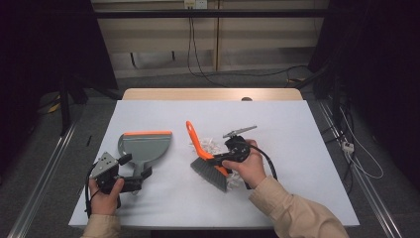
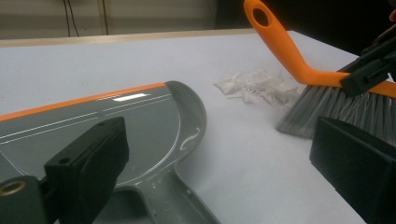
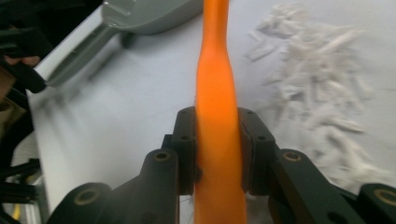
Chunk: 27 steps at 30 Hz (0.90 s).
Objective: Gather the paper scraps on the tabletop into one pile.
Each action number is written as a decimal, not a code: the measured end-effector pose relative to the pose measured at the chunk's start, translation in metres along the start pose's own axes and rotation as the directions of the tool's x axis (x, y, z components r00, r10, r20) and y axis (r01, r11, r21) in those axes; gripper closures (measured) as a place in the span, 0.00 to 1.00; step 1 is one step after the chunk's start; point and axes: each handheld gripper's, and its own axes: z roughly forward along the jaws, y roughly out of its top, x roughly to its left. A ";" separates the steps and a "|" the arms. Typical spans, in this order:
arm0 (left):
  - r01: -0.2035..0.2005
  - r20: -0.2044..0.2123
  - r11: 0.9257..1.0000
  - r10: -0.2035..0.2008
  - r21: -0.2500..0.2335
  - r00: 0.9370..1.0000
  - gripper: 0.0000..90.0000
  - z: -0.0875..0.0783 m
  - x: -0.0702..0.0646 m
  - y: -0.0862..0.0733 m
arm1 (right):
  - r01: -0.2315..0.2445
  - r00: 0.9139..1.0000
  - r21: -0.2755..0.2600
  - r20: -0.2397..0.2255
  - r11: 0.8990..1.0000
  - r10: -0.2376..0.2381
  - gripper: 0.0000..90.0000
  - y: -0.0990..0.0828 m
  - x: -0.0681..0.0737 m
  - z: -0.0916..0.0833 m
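Note:
A grey dustpan with an orange front lip lies flat on the white table, left of centre. Its handle runs back between the wide-apart jaws of my left gripper, which is open; neither pad presses on the handle. My right gripper is shut on the orange handle of a hand brush. The brush's grey bristles rest on the table beside a pile of white paper scraps, right of the dustpan.
The white table top has free room at the right and at the back. Dark floor with cables lies beyond the far edge, and metal rails run along both sides.

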 end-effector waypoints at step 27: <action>-0.014 -0.005 1.000 0.015 0.015 1.000 0.05 0.000 0.001 -0.001 | 0.122 0.991 -0.008 -0.044 0.992 -0.123 0.79 -0.009 -0.009 -0.017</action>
